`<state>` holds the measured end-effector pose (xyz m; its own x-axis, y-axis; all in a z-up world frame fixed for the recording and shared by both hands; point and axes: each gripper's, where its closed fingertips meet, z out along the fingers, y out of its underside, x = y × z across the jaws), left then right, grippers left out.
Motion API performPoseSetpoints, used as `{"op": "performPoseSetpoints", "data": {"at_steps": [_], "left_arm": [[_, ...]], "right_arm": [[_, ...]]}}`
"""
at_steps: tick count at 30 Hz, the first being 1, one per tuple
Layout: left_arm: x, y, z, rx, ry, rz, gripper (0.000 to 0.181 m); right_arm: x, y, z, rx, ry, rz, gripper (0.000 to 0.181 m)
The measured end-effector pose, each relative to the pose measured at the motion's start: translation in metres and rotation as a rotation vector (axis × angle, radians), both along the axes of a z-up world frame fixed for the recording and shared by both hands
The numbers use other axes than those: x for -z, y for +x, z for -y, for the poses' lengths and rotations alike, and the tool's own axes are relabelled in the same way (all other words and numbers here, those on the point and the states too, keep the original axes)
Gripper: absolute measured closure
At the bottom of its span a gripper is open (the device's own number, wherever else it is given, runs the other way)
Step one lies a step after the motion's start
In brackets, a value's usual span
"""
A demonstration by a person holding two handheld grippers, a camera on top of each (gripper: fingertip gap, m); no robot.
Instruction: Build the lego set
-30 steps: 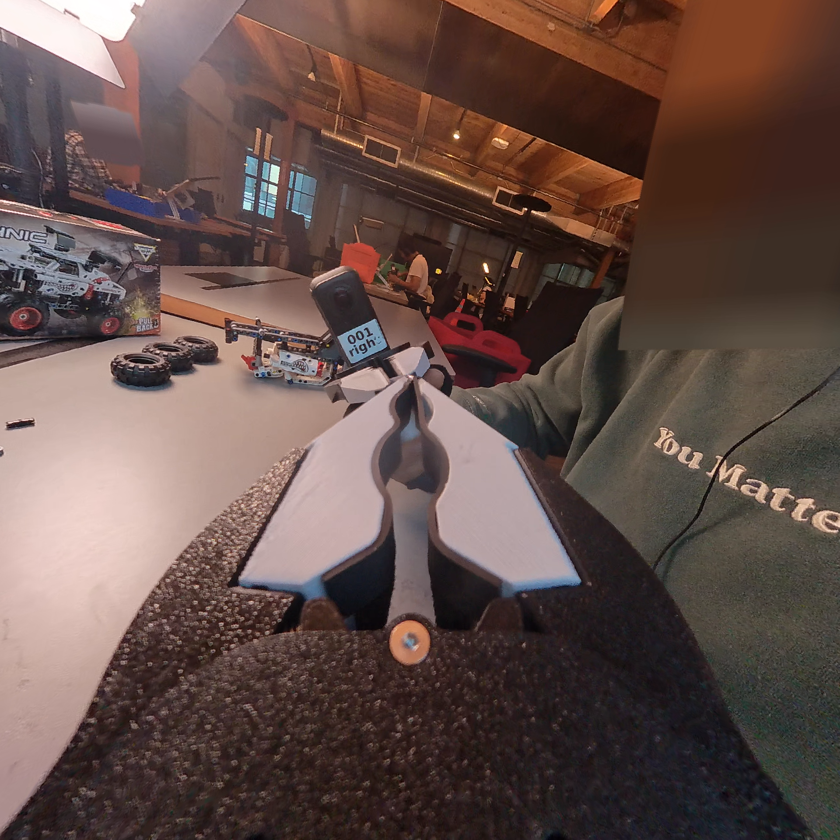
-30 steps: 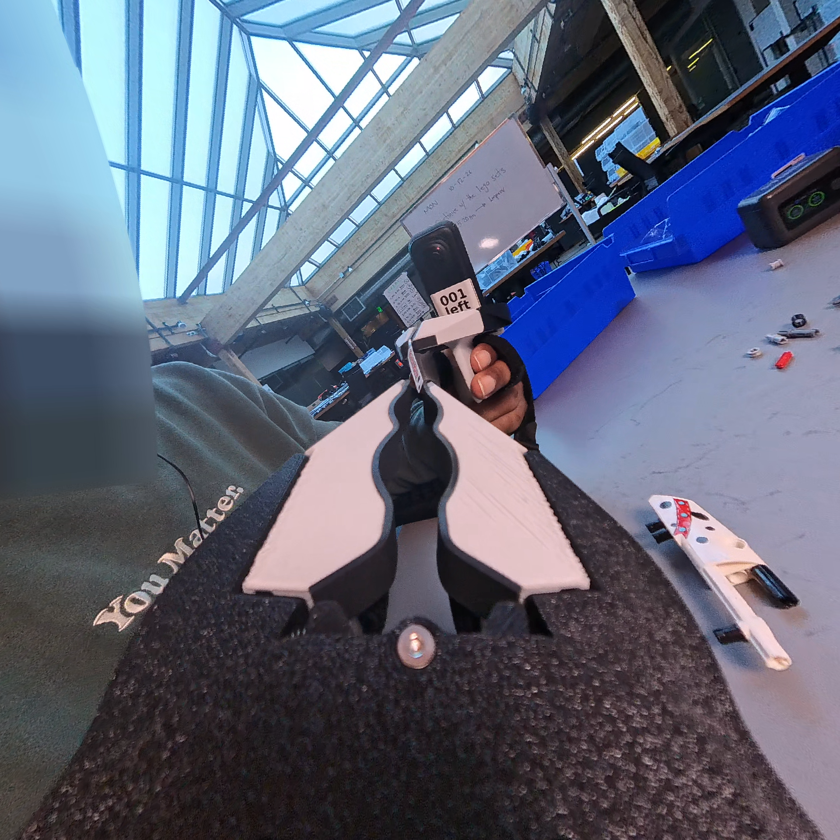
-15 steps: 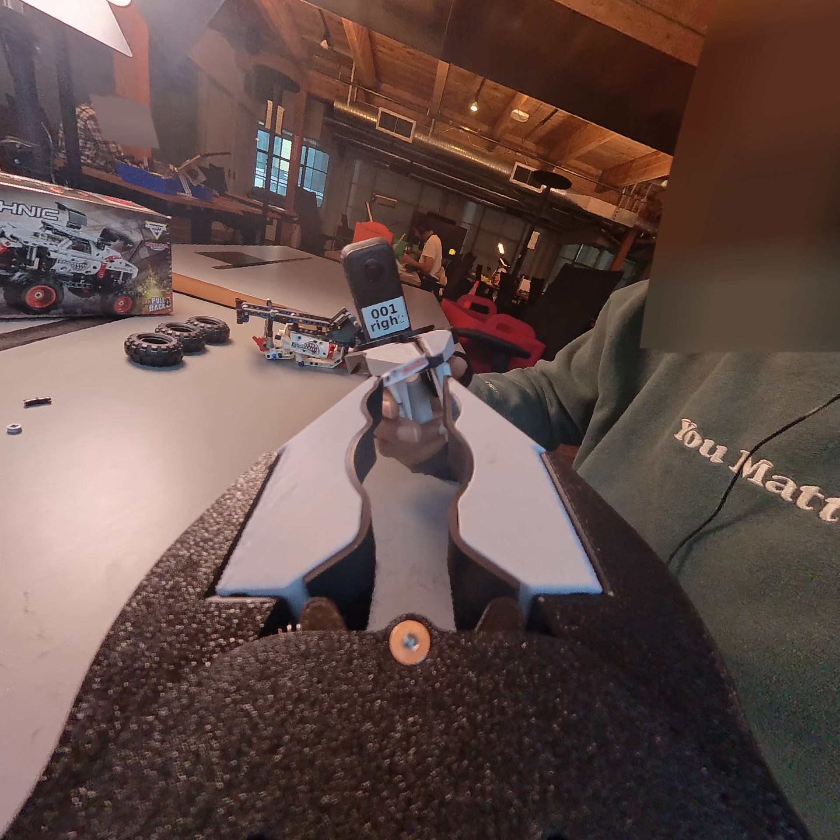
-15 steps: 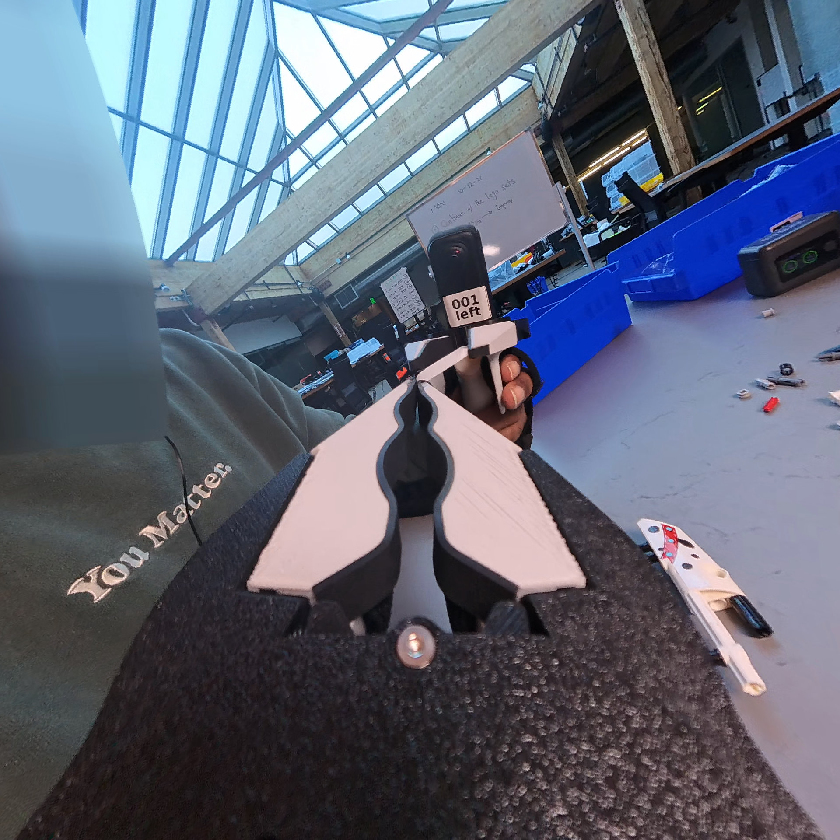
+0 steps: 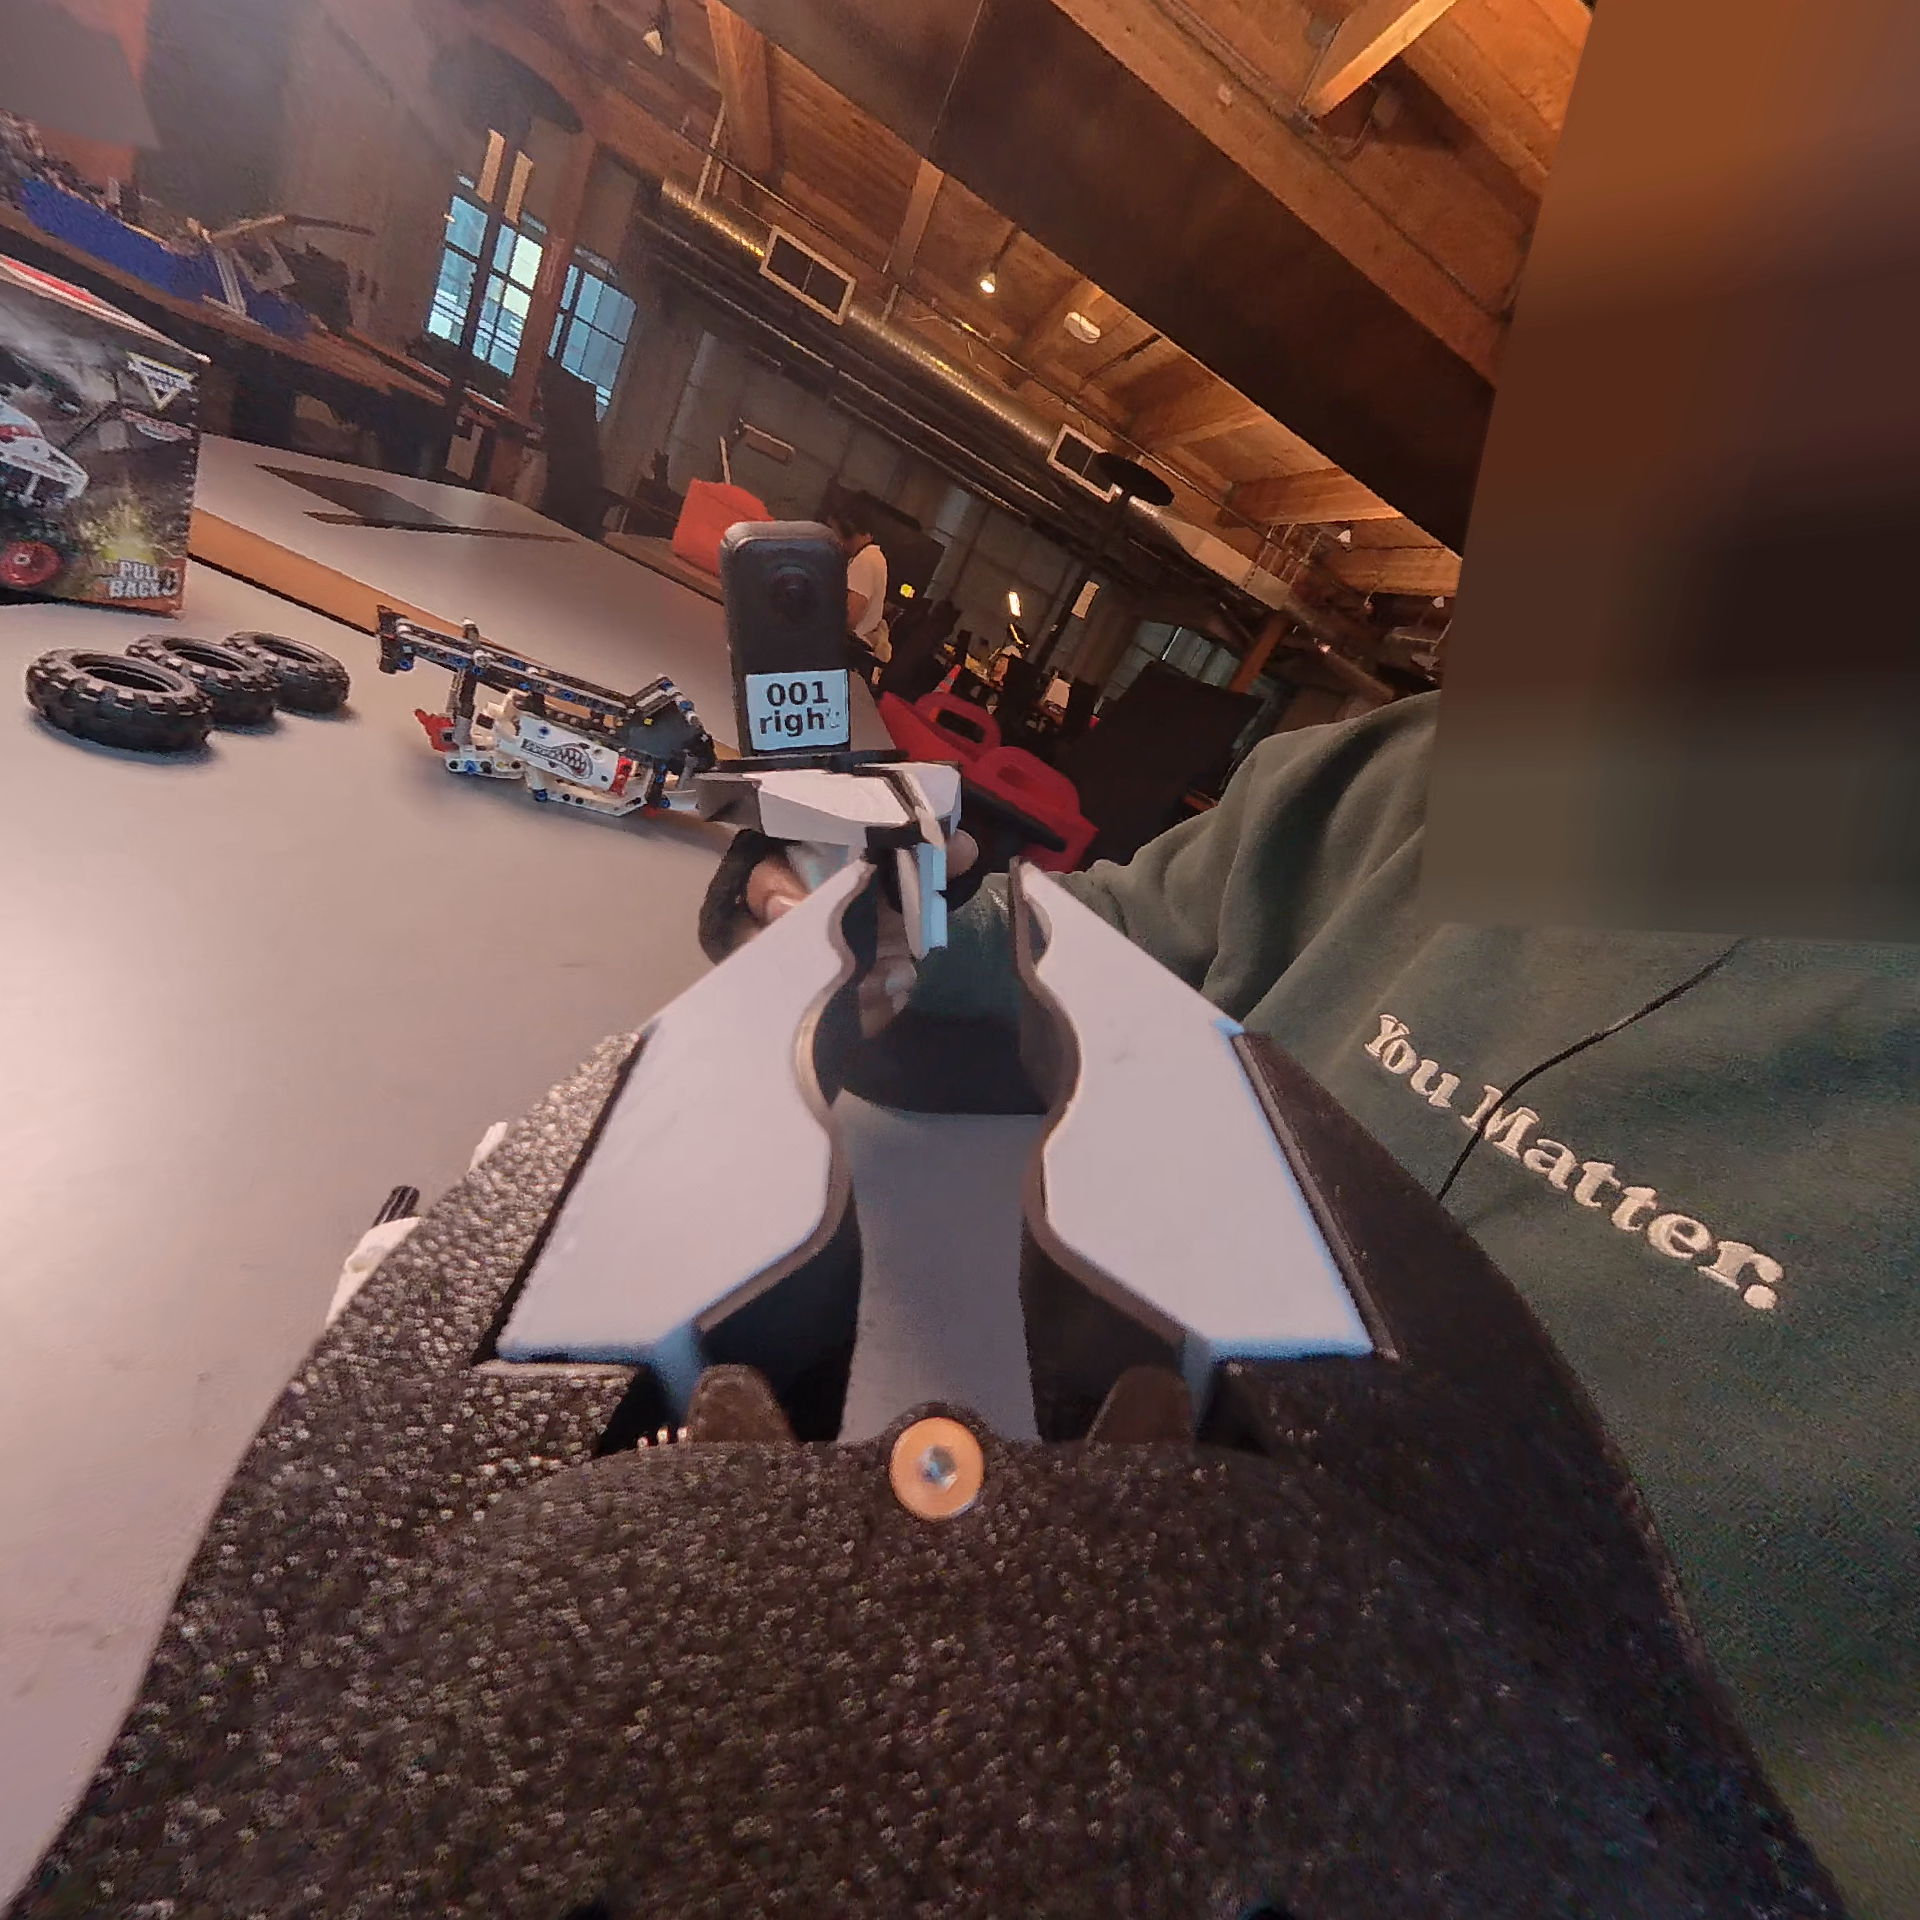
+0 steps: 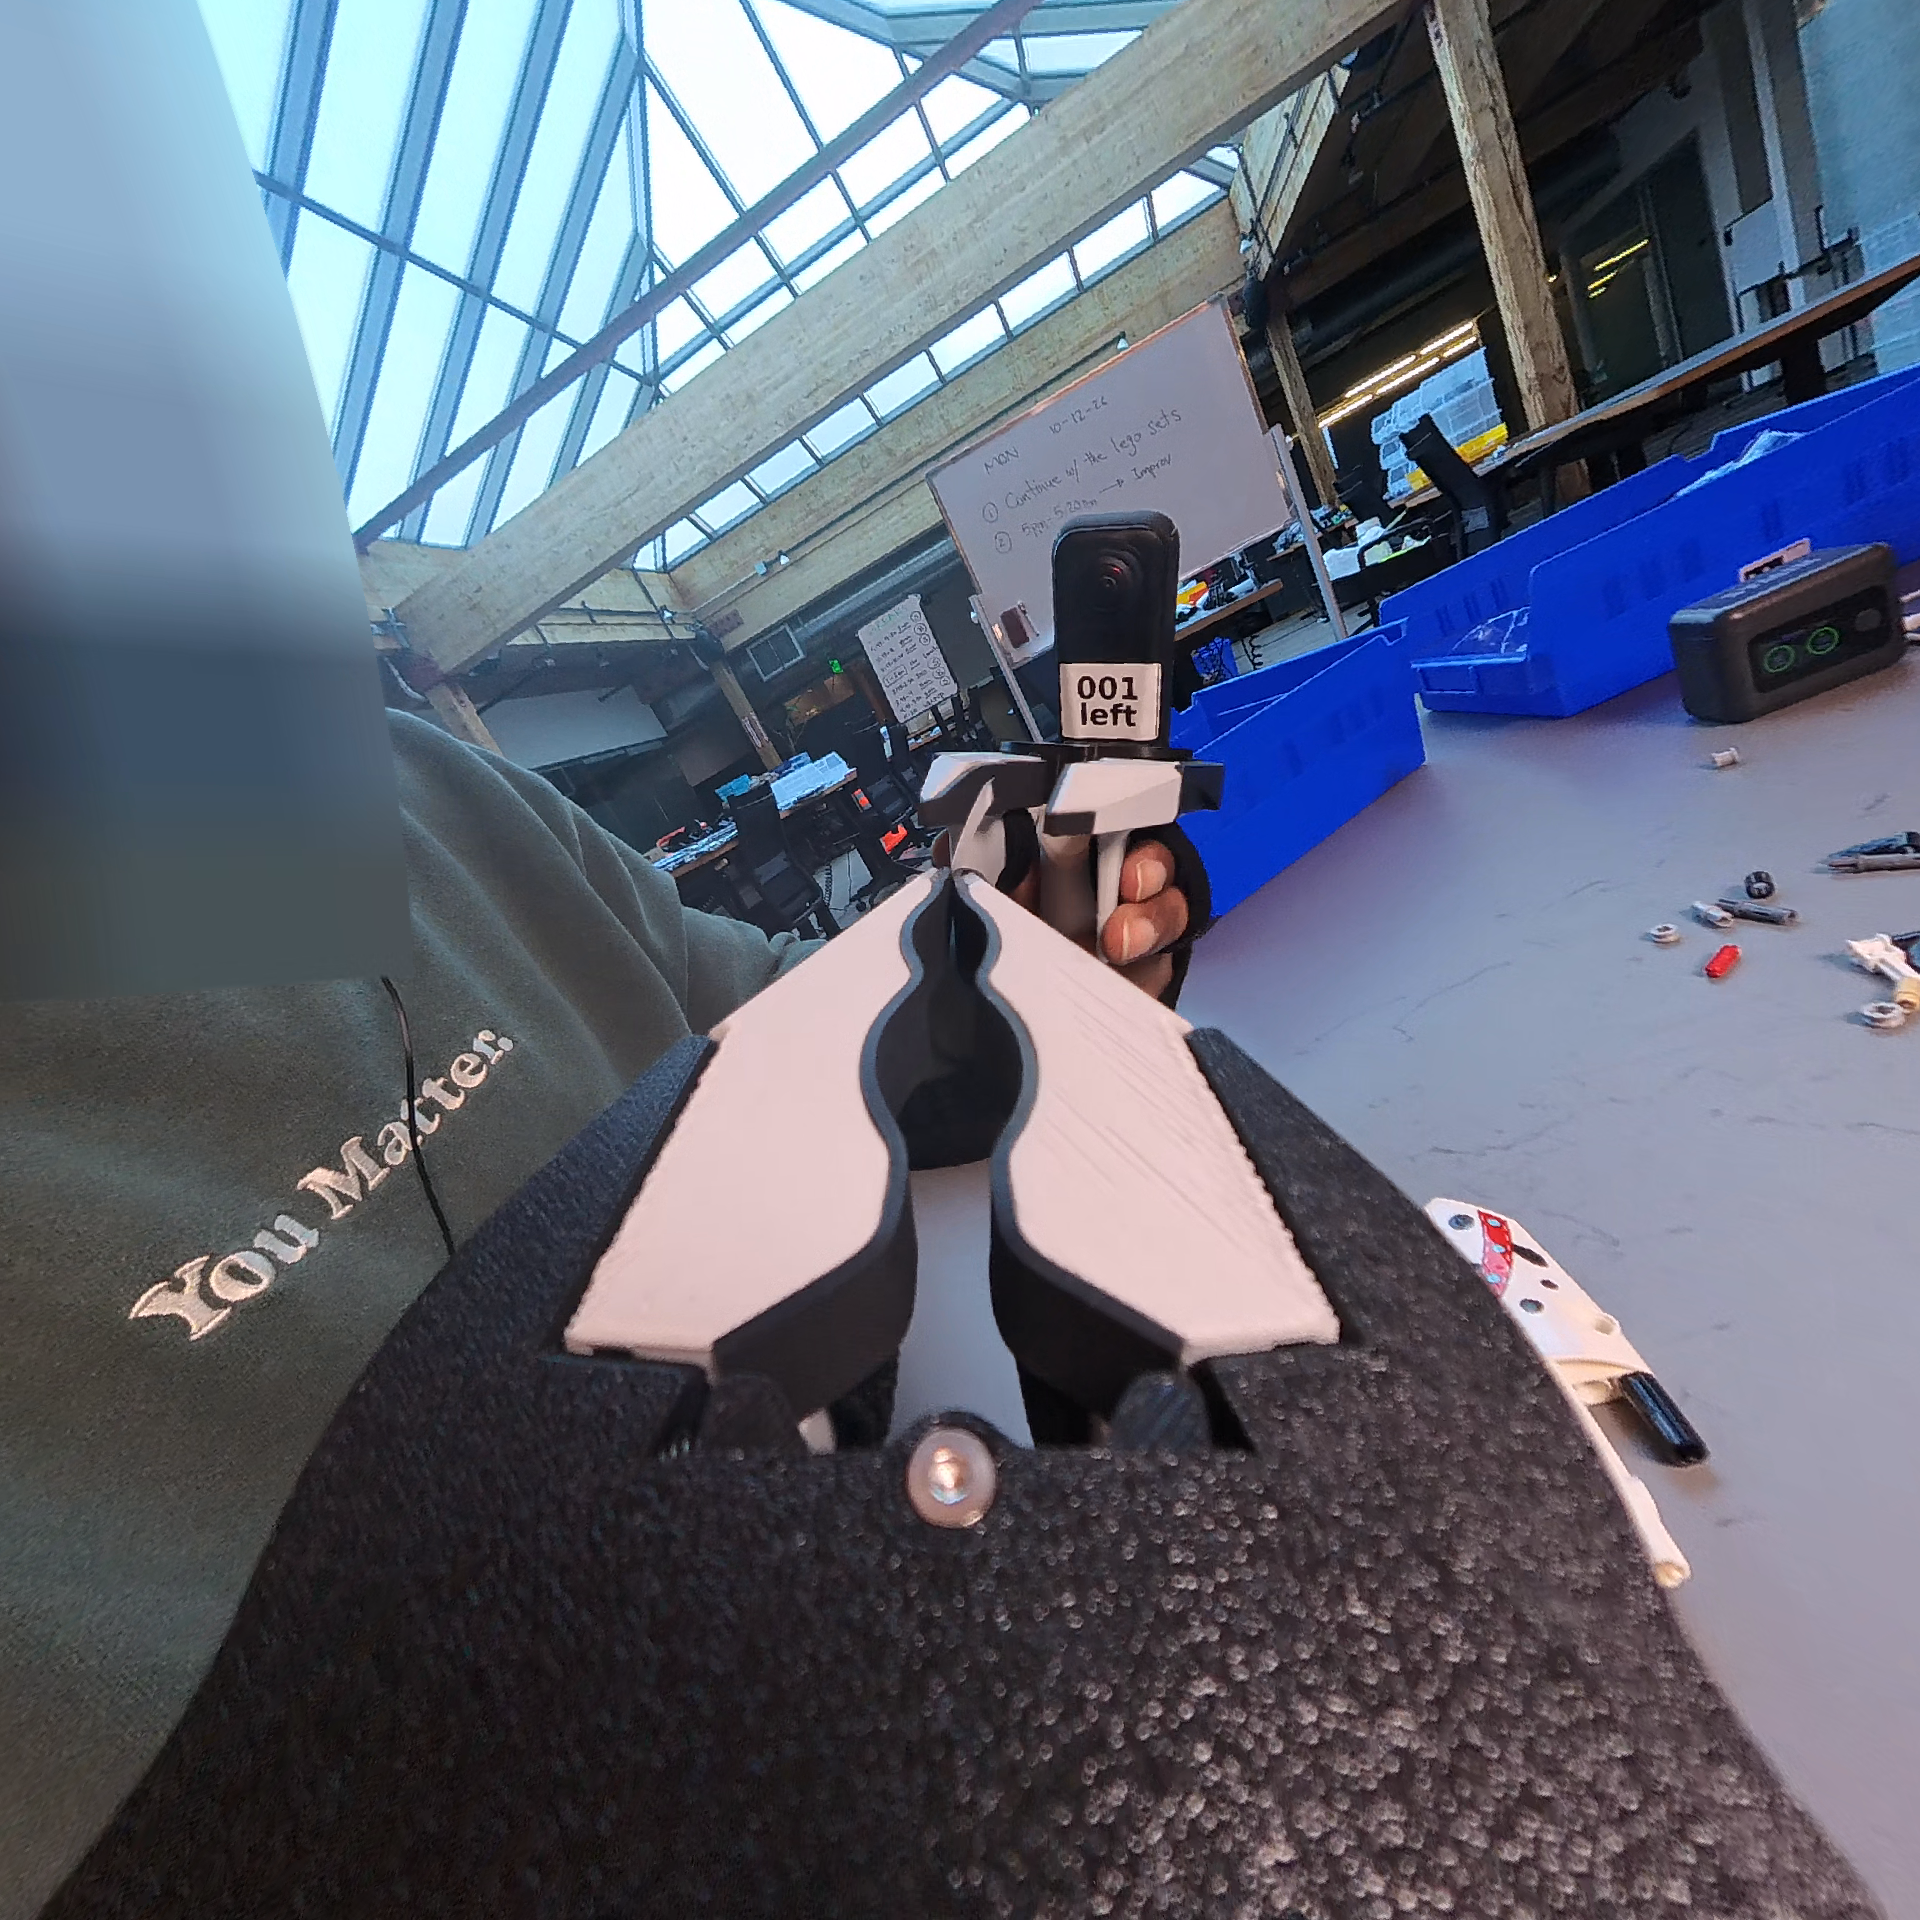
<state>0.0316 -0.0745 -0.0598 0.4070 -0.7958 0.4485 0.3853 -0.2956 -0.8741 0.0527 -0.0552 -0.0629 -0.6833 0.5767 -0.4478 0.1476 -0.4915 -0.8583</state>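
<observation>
Change: left gripper [image 5: 940, 883] jaws, closed a second ago, now parted, empty. Right gripper [image 6: 961, 883] tips meet, holding nothing. Partly built lego chassis [image 5: 551, 727] on grey table [image 5: 260, 987], beyond three tyres [image 5: 177, 681]. White panel [image 6: 1538, 1340] lies beside right gripper. Advice: lower both, grip panel squarely.

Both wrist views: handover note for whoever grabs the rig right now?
Left tongs: open, empty, raised off the table, facing the right ones.
Right tongs: shut, nothing visible between them, also raised.
Partly built chassis sits on the grey table, three loose tyres beside it, set box behind.
White printed body panel lies beside the right tongs; small loose pins and connectors farther out, by the blue bins.
Done: chassis frame started.
Left: tyres, panel and small parts are unmounted.
</observation>
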Motion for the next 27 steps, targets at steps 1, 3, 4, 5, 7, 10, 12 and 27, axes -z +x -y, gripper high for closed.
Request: {"op": "performPoseSetpoints", "data": {"at_steps": [1, 3, 4, 5, 7, 10, 12, 27], "left_arm": [[0.001, 0.001, 0.000, 0.005, -0.003, -0.001, 0.159], [0.000, 0.002, 0.001, 0.006, 0.000, 0.000, 0.166], [-0.001, 0.002, 0.001, 0.005, 0.002, 0.001, 0.168], [-0.001, 0.001, 0.000, 0.000, 0.002, -0.001, 0.169], [0.000, 0.000, 0.000, -0.010, 0.000, -0.006, 0.172], [0.002, -0.002, -0.001, -0.019, -0.001, -0.018, 0.181], [0.003, -0.002, -0.002, -0.033, -0.001, -0.030, 0.181], [0.015, -0.061, -0.025, -0.405, 0.003, -0.232, 0.161]], "right_arm": [[0.001, -0.001, 0.000, 0.002, 0.000, 0.004, 0.181], [0.003, -0.002, -0.001, 0.006, 0.006, 0.010, 0.181], [0.004, -0.002, -0.001, 0.007, 0.010, 0.015, 0.181], [0.005, -0.003, 0.000, 0.007, 0.015, 0.019, 0.181], [0.008, -0.004, 0.001, 0.008, 0.025, 0.027, 0.181], [0.009, -0.005, 0.001, 0.008, 0.030, 0.032, 0.181], [0.010, -0.005, 0.001, 0.011, 0.033, 0.035, 0.181], [0.024, -0.018, -0.028, 0.128, 0.009, 0.159, 0.181]]}}
